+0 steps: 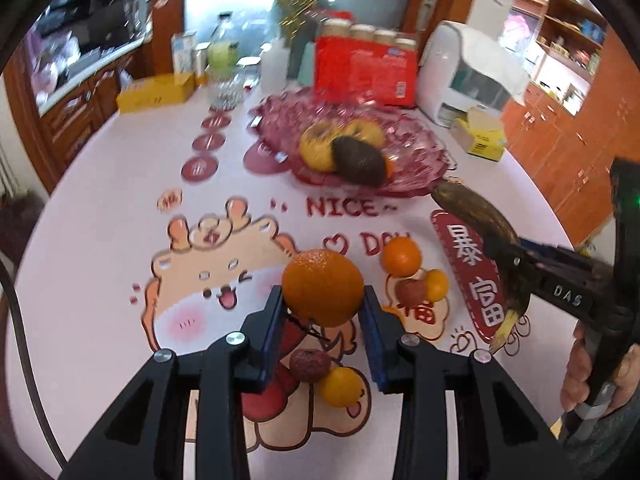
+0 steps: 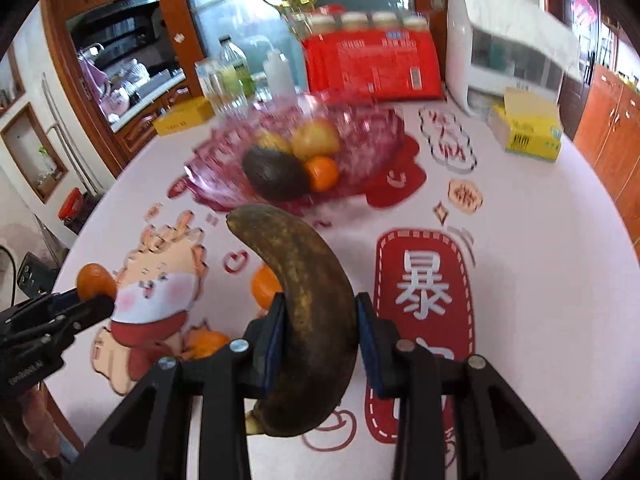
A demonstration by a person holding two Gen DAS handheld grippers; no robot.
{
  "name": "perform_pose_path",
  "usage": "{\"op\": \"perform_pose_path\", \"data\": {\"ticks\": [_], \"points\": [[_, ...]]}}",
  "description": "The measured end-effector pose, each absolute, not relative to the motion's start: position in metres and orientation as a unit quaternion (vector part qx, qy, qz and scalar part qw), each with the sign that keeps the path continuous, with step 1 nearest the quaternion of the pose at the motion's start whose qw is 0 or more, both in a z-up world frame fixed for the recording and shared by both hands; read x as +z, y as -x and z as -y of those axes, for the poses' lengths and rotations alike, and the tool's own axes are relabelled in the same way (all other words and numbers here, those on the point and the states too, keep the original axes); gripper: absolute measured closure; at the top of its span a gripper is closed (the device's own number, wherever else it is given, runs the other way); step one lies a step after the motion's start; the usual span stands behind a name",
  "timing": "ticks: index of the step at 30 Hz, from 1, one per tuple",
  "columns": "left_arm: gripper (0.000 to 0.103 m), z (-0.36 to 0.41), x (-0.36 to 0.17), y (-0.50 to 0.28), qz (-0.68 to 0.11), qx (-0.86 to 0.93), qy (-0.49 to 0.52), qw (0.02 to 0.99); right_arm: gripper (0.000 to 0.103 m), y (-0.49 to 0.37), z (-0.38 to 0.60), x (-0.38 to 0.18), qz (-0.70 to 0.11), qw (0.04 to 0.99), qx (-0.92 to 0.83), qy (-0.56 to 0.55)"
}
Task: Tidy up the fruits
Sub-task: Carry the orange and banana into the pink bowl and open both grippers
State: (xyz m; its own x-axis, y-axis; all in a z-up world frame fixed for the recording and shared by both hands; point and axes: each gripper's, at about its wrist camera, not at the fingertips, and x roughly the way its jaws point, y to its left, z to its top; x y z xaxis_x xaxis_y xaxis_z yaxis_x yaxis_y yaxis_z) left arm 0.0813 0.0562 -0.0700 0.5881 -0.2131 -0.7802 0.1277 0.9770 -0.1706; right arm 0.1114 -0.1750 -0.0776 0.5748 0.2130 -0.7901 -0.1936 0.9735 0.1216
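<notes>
My left gripper (image 1: pixel 323 300) is shut on an orange (image 1: pixel 322 286) and holds it above the table. My right gripper (image 2: pixel 320 312) is shut on a brown, overripe banana (image 2: pixel 304 304), also off the table; the banana also shows in the left wrist view (image 1: pixel 476 220). The left gripper with its orange (image 2: pixel 94 280) shows at the left of the right wrist view. A pink glass bowl (image 1: pixel 420 152) (image 2: pixel 368 128) stands further back and holds yellow fruits, a dark avocado (image 2: pixel 274 178) and a small orange. Loose small oranges (image 1: pixel 400 257) and red dates (image 1: pixel 309 365) lie on the table below.
A red package (image 2: pixel 372 64), bottles (image 2: pixel 232 68), a white appliance (image 2: pixel 496 52) and yellow boxes (image 2: pixel 528 132) (image 1: pixel 156 92) stand along the table's far side. Wooden cabinets surround the table.
</notes>
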Motion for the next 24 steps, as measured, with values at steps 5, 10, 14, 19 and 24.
{"op": "perform_pose_path", "data": {"ticks": [5, 10, 14, 19, 24], "points": [[0.068, -0.045, -0.027, -0.079, -0.418, -0.106, 0.0, 0.902, 0.069, -0.097, 0.169, -0.032, -0.415, 0.9, 0.129, -0.008], [0.068, -0.043, 0.037, -0.084, -0.37, -0.085, -0.064, 0.923, 0.069, -0.092, 0.162, 0.024, -0.381, 0.914, 0.14, 0.004], [0.068, -0.042, 0.082, -0.092, -0.336, -0.064, -0.104, 0.934, 0.069, -0.098, 0.159, 0.068, -0.353, 0.925, 0.142, 0.009], [0.068, -0.044, 0.119, -0.113, -0.312, -0.032, -0.124, 0.941, 0.069, -0.116, 0.154, 0.117, -0.323, 0.937, 0.129, 0.015], [0.068, -0.054, 0.138, -0.156, -0.317, -0.004, -0.104, 0.943, 0.069, -0.149, 0.152, 0.141, -0.304, 0.948, 0.095, 0.019]]}}
